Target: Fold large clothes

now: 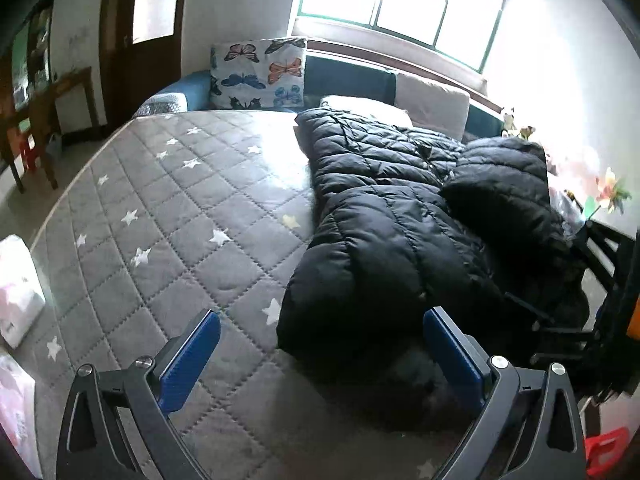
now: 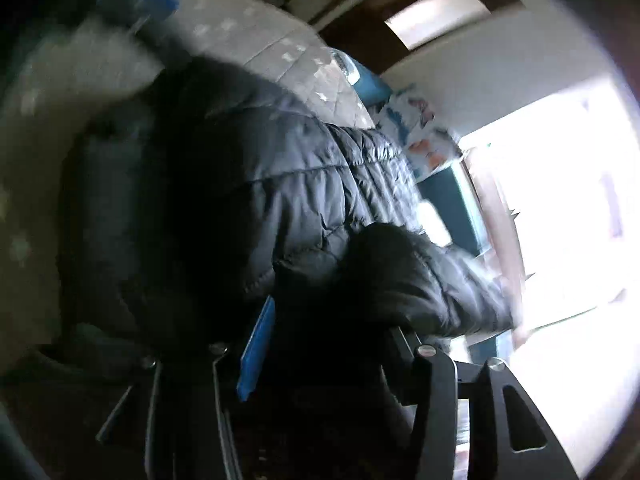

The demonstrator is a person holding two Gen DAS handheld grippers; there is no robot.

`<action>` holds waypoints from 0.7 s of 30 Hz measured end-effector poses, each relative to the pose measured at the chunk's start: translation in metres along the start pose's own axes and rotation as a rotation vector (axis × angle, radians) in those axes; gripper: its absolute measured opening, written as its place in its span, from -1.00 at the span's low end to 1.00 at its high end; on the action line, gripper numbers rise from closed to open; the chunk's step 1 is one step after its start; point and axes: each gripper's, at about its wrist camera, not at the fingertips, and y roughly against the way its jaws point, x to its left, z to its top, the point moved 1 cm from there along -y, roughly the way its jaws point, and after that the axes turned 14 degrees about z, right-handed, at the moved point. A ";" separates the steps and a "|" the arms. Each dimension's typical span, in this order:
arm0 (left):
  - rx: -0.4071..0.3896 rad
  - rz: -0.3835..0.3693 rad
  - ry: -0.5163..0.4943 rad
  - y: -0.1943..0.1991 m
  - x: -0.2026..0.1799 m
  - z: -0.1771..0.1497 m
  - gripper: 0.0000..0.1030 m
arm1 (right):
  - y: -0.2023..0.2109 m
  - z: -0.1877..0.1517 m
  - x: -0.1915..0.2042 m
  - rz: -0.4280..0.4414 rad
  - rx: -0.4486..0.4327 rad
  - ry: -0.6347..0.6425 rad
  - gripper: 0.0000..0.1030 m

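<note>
A black puffer jacket (image 1: 400,216) lies partly folded on the right half of a bed with a grey quilted cover with stars (image 1: 160,216). One padded part (image 1: 504,184) is turned over on top of the jacket. My left gripper (image 1: 320,336) hovers open over the jacket's near hem, and its blue pads (image 1: 192,356) touch nothing. My right gripper (image 1: 524,326) reaches in at the jacket's right edge. In the blurred, rolled right wrist view the jacket (image 2: 280,168) fills the frame. There the right gripper (image 2: 332,316) has its jaws apart, with dark fabric in the gap.
A butterfly pillow (image 1: 260,72) and a white pillow (image 1: 432,104) lean at the bed's head under a bright window (image 1: 400,0). White bags (image 1: 16,292) lie at the bed's left edge. A wooden table (image 1: 60,88) stands by the door, and toy flowers (image 1: 612,192) are at the right.
</note>
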 end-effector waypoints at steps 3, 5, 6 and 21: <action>-0.002 0.002 0.024 -0.001 0.005 0.000 1.00 | -0.005 -0.002 0.014 -0.048 0.045 0.099 0.04; 0.005 0.002 0.039 -0.003 0.010 0.000 1.00 | -0.012 -0.007 0.025 -0.139 0.075 0.202 0.04; 0.008 0.003 0.043 -0.004 0.011 0.000 1.00 | -0.015 -0.011 0.031 -0.185 0.091 0.272 0.04; 0.063 -0.007 0.108 -0.014 0.025 -0.015 1.00 | -0.023 -0.019 0.050 -0.317 0.121 0.533 0.04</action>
